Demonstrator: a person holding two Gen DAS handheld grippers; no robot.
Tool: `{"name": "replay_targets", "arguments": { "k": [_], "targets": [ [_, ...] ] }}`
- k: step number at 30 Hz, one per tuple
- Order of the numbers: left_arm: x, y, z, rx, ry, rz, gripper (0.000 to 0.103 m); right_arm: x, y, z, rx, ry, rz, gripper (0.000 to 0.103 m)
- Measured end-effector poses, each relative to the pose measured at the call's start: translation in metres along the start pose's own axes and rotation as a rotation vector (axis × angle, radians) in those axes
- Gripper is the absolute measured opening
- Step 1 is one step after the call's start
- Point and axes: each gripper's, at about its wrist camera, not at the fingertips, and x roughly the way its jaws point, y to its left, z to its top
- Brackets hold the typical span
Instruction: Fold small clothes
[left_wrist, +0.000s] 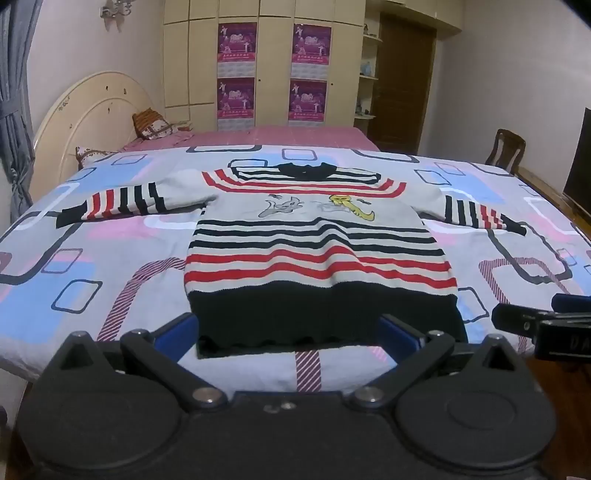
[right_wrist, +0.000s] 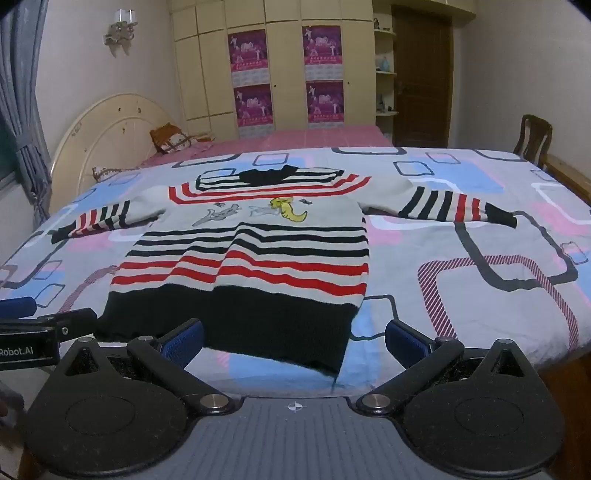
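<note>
In the left wrist view, the left gripper (left_wrist: 290, 334) is hovering with jaws spread wide and empty, while the striped sweater (left_wrist: 314, 251) is lying flat at twelve o'clock on the patterned bedsheet (left_wrist: 110, 266), sleeves out.

In the right wrist view, the right gripper (right_wrist: 293, 341) is gaping wide, gripping nothing; the sweater is lying toward eleven o'clock.

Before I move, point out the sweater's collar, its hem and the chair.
collar (left_wrist: 306, 170), left wrist view, black neck middle
hem (right_wrist: 236, 317), right wrist view, black bottom band
chair (right_wrist: 533, 138), right wrist view, wooden backrest
</note>
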Motion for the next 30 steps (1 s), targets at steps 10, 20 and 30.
{"name": "replay_targets", "arguments": {
  "k": [10, 20, 30],
  "targets": [
    [-0.0002, 0.0007, -0.0001, 0.005, -0.002, 0.009, 0.103, -0.0002, 0.0007, -0.0006, -0.002, -0.002, 0.000, 0.103],
    [-0.0017, 0.0018, -0.0008, 0.004, -0.001, 0.016, 0.103, 0.0017, 0.0057, -0.0036, -0.006, -0.001, 0.006, 0.103],
    [-0.0003, 0.0025, -0.0019, 0.005, -0.001, 0.023, 0.103, 0.0022, 0.0066, -0.0017, -0.007, 0.002, 0.008, 0.103]
  ]
}}
